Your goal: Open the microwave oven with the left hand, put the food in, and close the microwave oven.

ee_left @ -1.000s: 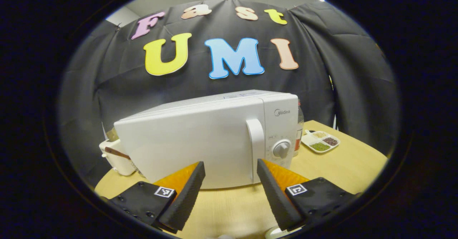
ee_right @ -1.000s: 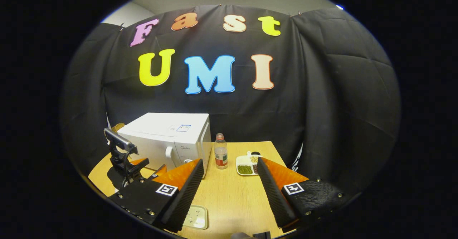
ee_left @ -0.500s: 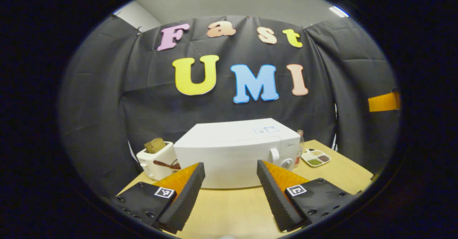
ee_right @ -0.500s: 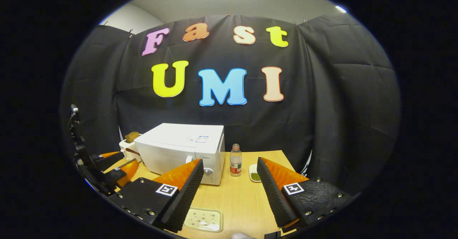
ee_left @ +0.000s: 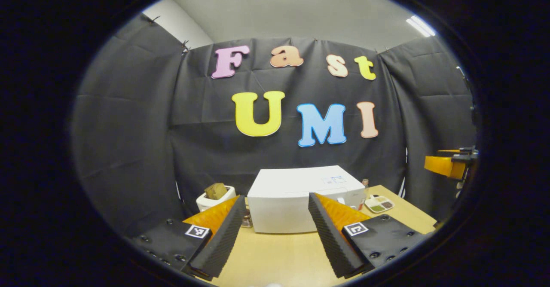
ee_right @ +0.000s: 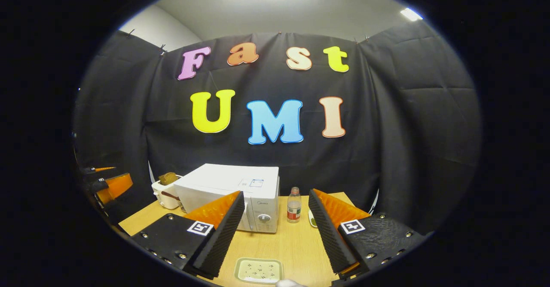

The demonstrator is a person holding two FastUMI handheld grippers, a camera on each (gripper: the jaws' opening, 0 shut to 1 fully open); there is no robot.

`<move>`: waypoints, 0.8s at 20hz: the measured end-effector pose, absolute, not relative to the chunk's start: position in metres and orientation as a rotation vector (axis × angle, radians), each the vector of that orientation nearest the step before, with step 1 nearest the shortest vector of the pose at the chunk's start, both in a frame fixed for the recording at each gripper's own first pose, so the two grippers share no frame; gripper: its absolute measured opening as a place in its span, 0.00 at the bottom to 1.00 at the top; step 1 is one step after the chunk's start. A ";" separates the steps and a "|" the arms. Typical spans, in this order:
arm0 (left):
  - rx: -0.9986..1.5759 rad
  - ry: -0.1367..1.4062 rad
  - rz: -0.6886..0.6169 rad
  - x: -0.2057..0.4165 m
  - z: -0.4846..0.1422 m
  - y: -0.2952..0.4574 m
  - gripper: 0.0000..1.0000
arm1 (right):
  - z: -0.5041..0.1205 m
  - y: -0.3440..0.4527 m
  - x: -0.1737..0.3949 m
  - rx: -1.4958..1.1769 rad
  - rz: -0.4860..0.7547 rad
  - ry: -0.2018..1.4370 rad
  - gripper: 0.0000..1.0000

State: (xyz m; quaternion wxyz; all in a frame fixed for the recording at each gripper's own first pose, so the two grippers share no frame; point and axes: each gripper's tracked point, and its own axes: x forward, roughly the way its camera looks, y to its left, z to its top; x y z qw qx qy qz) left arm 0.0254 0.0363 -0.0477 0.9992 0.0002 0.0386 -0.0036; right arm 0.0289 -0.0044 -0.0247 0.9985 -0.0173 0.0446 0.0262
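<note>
Both tongs, left tongs [ee_left: 277,235] and right tongs [ee_right: 275,235], gape wide and empty low in frame. Microwave [ee_left: 296,201] sits shut at centre on the tabletop [ee_left: 279,257].

The left gripper [ee_left: 277,231] is held level and raised, its two fingers [ee_left: 223,239] spread wide apart with nothing between them. The right gripper [ee_right: 275,231] is in the same pose, fingers [ee_right: 328,235] parted and holding nothing. Each also appears in the other's view (small, at the edge): the left gripper [ee_right: 109,184] at the far left of the right gripper view, the right gripper [ee_left: 447,166] at the far right of the left gripper view.
</note>
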 end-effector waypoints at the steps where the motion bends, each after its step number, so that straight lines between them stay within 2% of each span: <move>1: 0.018 0.067 -0.005 0.023 -0.039 0.041 1.00 | -0.021 -0.004 0.027 -0.040 0.053 0.081 0.92; 4: 0.045 0.033 -0.027 0.015 -0.012 0.037 0.95 | -0.009 -0.001 0.020 -0.038 0.059 0.061 0.92; 5: 0.038 0.024 -0.028 0.013 -0.002 0.037 0.98 | -0.006 -0.004 0.019 -0.032 0.051 0.055 0.89; 6: 0.024 0.009 -0.027 0.010 0.005 0.038 1.00 | -0.005 -0.004 0.017 -0.025 0.051 0.051 0.92; 7: 0.003 0.014 -0.027 0.010 0.009 0.038 0.97 | -0.005 -0.002 0.016 -0.021 0.056 0.052 0.89; 12: -0.045 0.030 0.007 0.001 0.002 0.049 1.00 | -0.015 0.000 0.007 -0.032 0.059 0.059 0.92; 13: -0.051 0.031 0.013 -0.001 0.000 0.050 0.95 | -0.017 0.001 0.006 -0.026 0.058 0.062 0.92; 14: -0.053 0.035 0.017 -0.002 -0.003 0.052 0.99 | -0.019 0.001 0.006 -0.022 0.059 0.067 0.92; 15: -0.050 0.039 0.020 -0.002 -0.004 0.053 0.99 | -0.018 0.002 0.006 -0.022 0.058 0.065 0.92; 16: -0.044 0.037 0.024 -0.002 -0.007 0.055 0.94 | -0.016 0.001 0.005 -0.021 0.055 0.064 0.92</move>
